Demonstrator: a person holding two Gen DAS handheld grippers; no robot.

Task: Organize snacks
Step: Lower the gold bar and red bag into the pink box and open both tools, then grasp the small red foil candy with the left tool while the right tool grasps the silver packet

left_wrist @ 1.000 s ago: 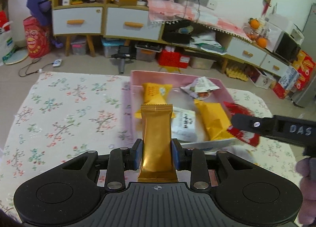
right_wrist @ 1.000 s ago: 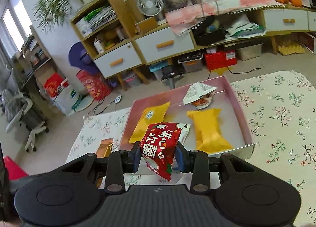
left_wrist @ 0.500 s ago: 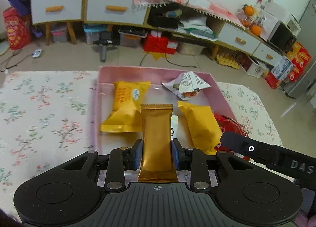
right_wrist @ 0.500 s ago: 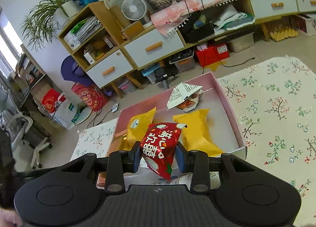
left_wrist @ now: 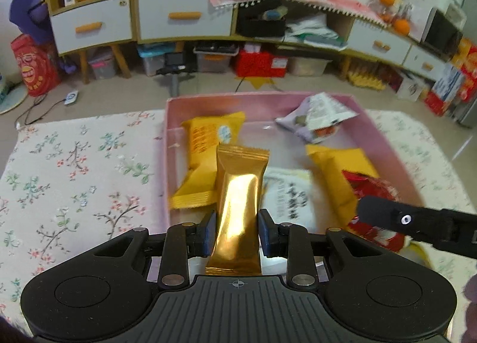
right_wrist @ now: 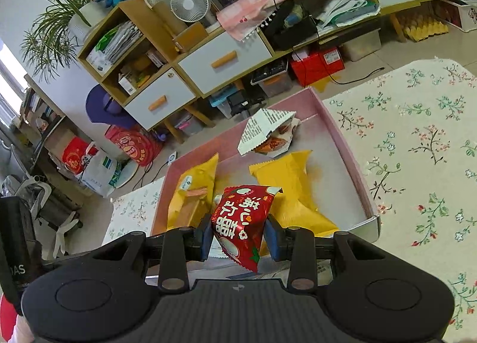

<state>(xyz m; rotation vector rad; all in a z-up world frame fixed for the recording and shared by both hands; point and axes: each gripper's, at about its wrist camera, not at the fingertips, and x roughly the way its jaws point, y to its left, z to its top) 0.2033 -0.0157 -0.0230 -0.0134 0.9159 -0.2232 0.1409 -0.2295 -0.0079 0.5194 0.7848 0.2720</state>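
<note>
Pink tray crowded: yellow packs left and right, white pack near centre, torn pack far right. Bare tray floor far centre. Floral cloth left open.

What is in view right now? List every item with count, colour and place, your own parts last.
Tray: 1, pink, on the floral cloth.
Floral cloth: 1, cream with flowers, under the tray.
Yellow packets: 2, yellow, lying in the tray, left and right.
White packet: 1, white with dark print, in the tray between the yellow ones.
Opened wrapper: 1, white and printed, at the tray's far end.
Gold packet: 1, gold, held above the tray.
Red packet: 1, red, held above the tray.
Left gripper: black, blue fingers shut on the gold packet.
Right gripper: black, shut on the red packet.
</note>
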